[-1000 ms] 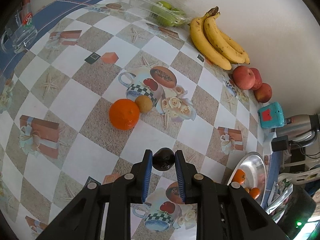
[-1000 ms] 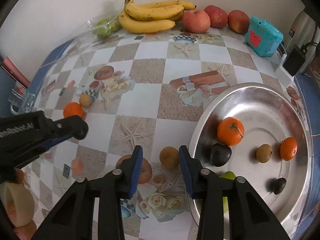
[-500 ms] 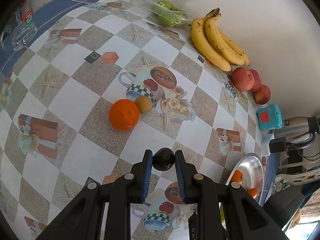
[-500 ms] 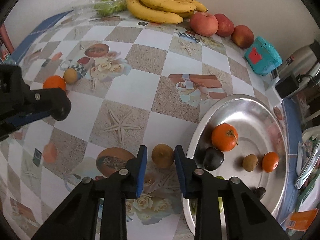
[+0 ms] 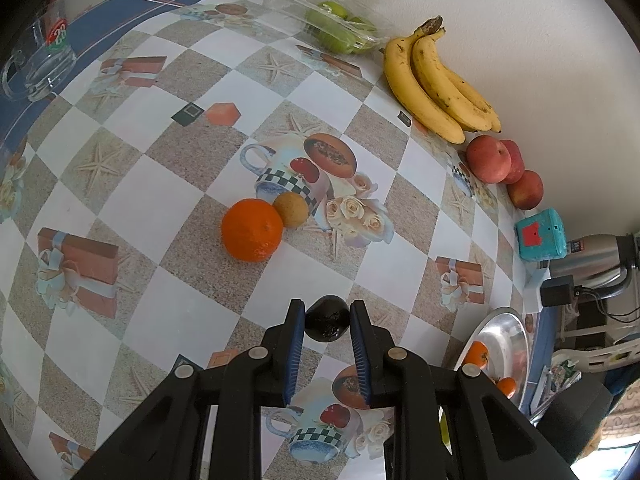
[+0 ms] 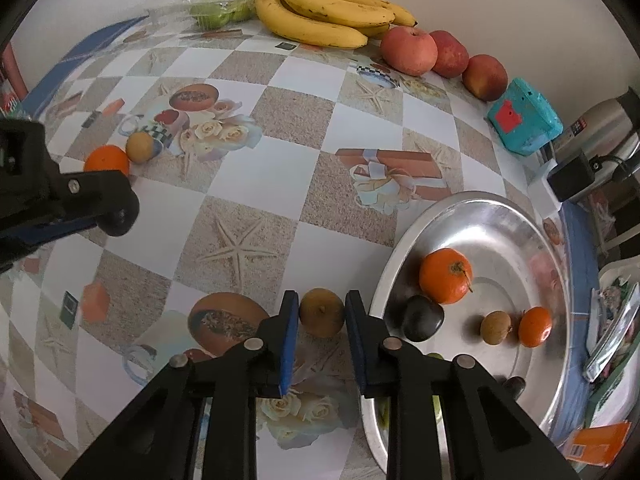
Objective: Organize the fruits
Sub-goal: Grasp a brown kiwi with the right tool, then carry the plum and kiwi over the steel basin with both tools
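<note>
Both hand-held grippers clamped on fruit over worktop (image 5: 168, 216).
Left hand-held gripper (image 5: 326, 316) gripping dark fruit (image 5: 326, 319); right hand-held gripper (image 6: 322, 310) just closed onto brown fruit (image 6: 322, 312), beside steel bowl (image 6: 400, 248).

A shiny, mirror-smooth metal bowl (image 6: 516, 216) sits lower right; the patterned tablecloth (image 6: 304, 168) looks slick, like vinyl. Upper left, green fruit lies under clear crinkled plastic (image 5: 320, 12).
</note>
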Available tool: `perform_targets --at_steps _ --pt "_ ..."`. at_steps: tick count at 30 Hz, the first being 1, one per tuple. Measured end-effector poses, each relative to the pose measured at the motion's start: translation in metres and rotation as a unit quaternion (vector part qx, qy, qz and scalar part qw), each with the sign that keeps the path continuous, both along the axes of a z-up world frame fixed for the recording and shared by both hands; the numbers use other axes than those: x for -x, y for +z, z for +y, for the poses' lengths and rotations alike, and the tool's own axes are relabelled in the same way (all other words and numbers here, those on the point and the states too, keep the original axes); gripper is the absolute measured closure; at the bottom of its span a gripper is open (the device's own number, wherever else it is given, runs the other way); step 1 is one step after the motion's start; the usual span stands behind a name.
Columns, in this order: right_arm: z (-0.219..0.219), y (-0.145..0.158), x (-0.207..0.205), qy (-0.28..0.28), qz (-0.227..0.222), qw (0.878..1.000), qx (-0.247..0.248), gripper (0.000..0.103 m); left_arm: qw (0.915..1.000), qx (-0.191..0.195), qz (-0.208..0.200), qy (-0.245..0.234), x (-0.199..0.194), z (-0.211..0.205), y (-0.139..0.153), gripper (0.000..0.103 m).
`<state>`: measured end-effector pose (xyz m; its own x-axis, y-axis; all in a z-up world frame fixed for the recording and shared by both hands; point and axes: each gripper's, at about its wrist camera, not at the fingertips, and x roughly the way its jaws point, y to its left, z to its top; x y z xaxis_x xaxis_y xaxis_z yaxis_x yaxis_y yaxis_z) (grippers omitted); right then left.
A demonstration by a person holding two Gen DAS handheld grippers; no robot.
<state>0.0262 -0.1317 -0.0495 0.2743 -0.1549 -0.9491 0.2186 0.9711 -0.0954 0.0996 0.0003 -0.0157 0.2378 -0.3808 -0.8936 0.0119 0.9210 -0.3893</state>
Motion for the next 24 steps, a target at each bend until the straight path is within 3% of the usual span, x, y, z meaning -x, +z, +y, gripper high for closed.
perform_targets --at_steps 3,12,24 --pt "-0.003 0.007 0.002 -0.007 -0.017 0.999 -0.045 0.078 1.0 0.001 0.0 0.001 -0.001 0.001 0.0 0.078" --pt "-0.009 0.039 0.012 -0.022 -0.073 0.991 -0.107 0.079 0.9999 0.0 -0.007 0.008 -0.001 0.005 0.004 0.078" --pt "-0.065 0.053 0.041 -0.104 -0.097 0.984 -0.109 0.079 0.9996 -0.004 -0.017 -0.022 0.007 -0.012 0.01 0.078"
